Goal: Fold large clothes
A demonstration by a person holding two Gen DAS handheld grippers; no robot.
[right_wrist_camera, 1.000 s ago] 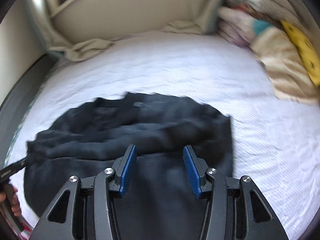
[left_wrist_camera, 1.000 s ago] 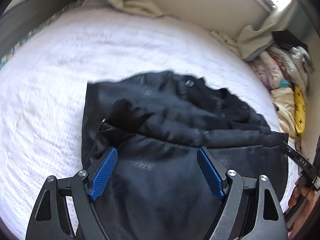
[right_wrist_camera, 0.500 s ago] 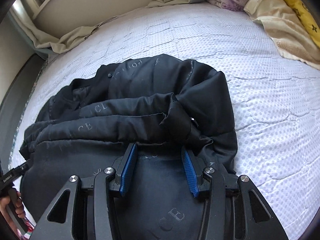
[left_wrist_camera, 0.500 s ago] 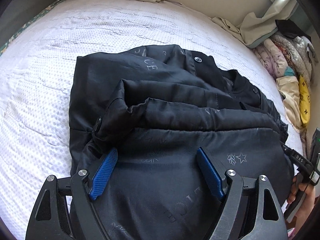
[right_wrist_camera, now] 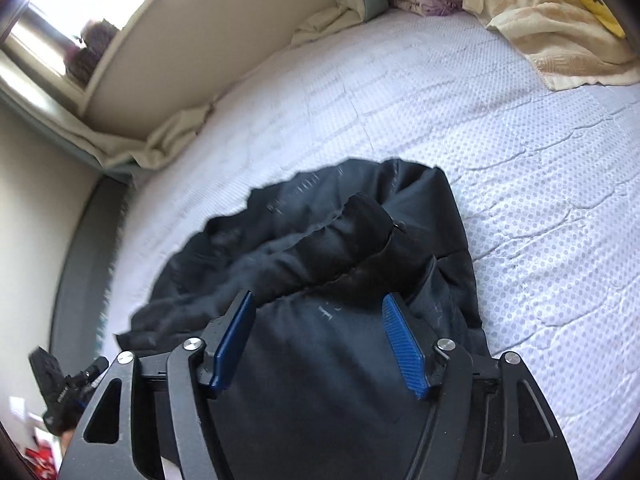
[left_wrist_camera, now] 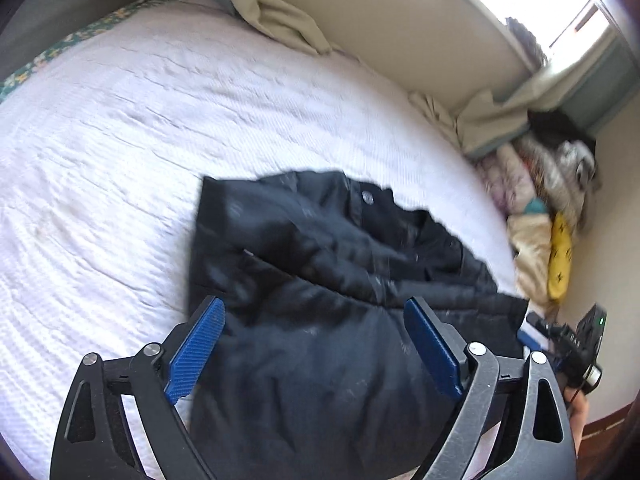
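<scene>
A black padded jacket [left_wrist_camera: 320,248] lies bunched and partly folded on the white bedspread [left_wrist_camera: 120,140], with a sleeve laid across its middle. My left gripper [left_wrist_camera: 314,304] hovers over its near left part. The blue pads stand far apart and the jaws are opening, pressing on nothing. In the right wrist view the same jacket [right_wrist_camera: 304,248] fills the lower middle. My right gripper [right_wrist_camera: 318,298] hangs above its near right part, jaws opening, with cloth below them but none pinched. The picture is blurred by motion.
Folded blankets and a yellow pillow [left_wrist_camera: 560,256] are piled at the right end of the bed [right_wrist_camera: 500,140]. Beige cloth [left_wrist_camera: 276,16] lies bunched along the far wall under a window. A beige blanket [right_wrist_camera: 560,32] lies at the far right.
Both grippers have drawn back from the jacket, so it looks smaller and farther. Both pairs of jaws have widened, the right one most. The right view has rolled.
</scene>
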